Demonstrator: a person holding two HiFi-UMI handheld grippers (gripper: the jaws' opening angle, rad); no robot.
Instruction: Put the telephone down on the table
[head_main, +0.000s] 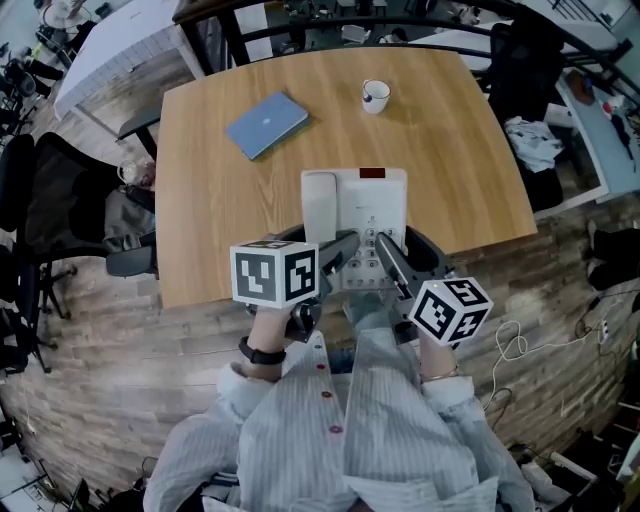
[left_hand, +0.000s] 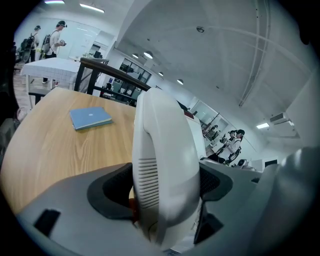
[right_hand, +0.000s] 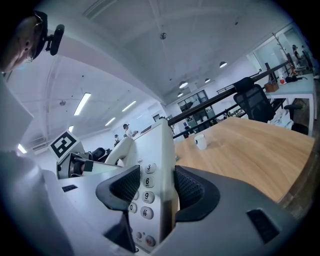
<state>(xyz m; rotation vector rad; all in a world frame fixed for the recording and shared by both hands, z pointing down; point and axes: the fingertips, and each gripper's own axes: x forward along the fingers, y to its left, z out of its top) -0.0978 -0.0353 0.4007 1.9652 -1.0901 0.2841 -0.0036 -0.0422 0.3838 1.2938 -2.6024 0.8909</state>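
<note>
Telephone (head_main: 355, 225) lies at the table's (head_main: 450, 150) near edge, blue notebook (head_main: 266, 123) and mug (head_main: 375, 96) well beyond it. It's white; my left gripper (left_hand: 165, 187) pinches its handset (left_hand: 160, 135), my right gripper (right_hand: 157, 190) its keypad side.

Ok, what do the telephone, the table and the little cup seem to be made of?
The telephone looks like hard moulded plastic, off-white and smooth with a slight sheen; moulded vent slots and push buttons show. The table is light wood or wood-look laminate, matt; grain lines show, but not which of the two it is. The cup is probably glazed ceramic, white; it is too small to be sure.
</note>
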